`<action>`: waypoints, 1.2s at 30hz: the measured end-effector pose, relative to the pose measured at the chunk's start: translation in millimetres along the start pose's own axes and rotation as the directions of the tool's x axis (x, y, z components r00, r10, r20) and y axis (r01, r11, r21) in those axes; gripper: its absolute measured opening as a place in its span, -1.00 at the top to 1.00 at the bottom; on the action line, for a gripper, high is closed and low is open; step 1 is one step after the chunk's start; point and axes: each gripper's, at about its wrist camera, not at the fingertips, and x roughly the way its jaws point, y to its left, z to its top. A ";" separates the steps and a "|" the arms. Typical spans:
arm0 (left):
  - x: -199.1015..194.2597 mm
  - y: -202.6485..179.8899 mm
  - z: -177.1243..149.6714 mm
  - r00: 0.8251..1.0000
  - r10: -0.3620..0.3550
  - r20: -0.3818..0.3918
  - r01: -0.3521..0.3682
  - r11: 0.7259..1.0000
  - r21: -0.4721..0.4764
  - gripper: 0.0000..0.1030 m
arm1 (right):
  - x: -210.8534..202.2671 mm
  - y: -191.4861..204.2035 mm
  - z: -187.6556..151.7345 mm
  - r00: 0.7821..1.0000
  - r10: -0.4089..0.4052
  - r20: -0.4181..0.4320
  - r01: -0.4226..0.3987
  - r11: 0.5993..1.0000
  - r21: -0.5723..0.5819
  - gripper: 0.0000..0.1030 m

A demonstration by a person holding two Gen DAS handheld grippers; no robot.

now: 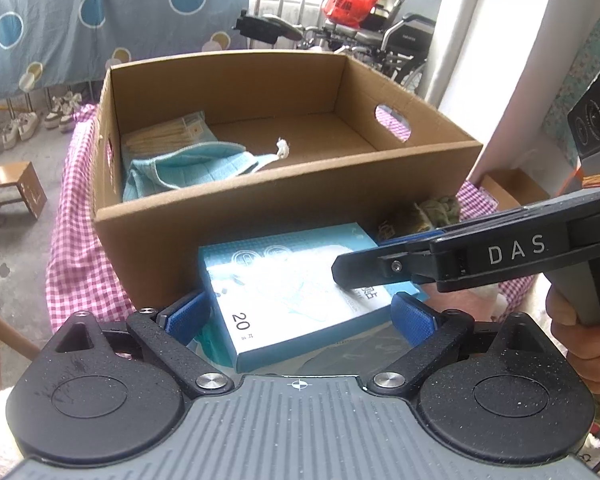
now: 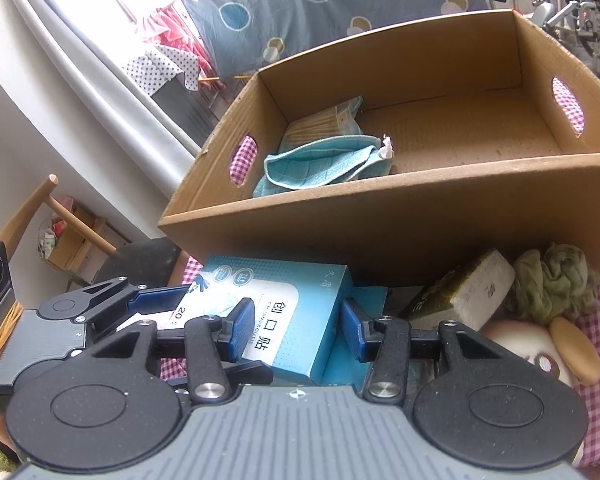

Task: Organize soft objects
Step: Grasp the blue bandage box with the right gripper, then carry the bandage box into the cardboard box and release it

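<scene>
A light blue bandage box lies in front of the open cardboard box. My left gripper is open, its blue pads on either side of the bandage box. My right gripper is open too, jaws straddling the same box from the other end; it shows in the left wrist view. Inside the cardboard box lie a teal cloth and a tan packet. Whether either gripper's pads touch the bandage box is unclear.
A yellow-white sponge, a crumpled green cloth and a plush toy lie to the right on the pink checked tablecloth. A wooden stool stands on the floor at left.
</scene>
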 end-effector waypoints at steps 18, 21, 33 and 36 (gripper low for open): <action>-53.2 -30.0 10.8 0.990 0.021 0.140 -0.032 0.997 0.077 -0.89 | -60.5 25.3 -10.5 0.988 0.032 0.149 -0.026 0.999 -0.045 0.01; -60.3 -32.1 19.4 0.985 0.014 0.172 -0.033 0.994 0.103 -0.89 | -73.5 30.6 -7.8 0.982 0.038 0.185 -0.025 0.997 -0.067 0.01; -48.9 -17.2 74.7 0.974 -0.002 0.225 -0.025 0.993 0.118 -0.89 | -87.6 36.4 44.6 0.963 0.045 0.264 -0.006 0.989 -0.147 0.01; -34.5 -8.1 87.4 0.977 0.009 0.211 -0.033 0.994 0.107 -0.89 | -75.4 30.8 64.5 0.968 0.051 0.248 -0.014 0.988 -0.151 0.01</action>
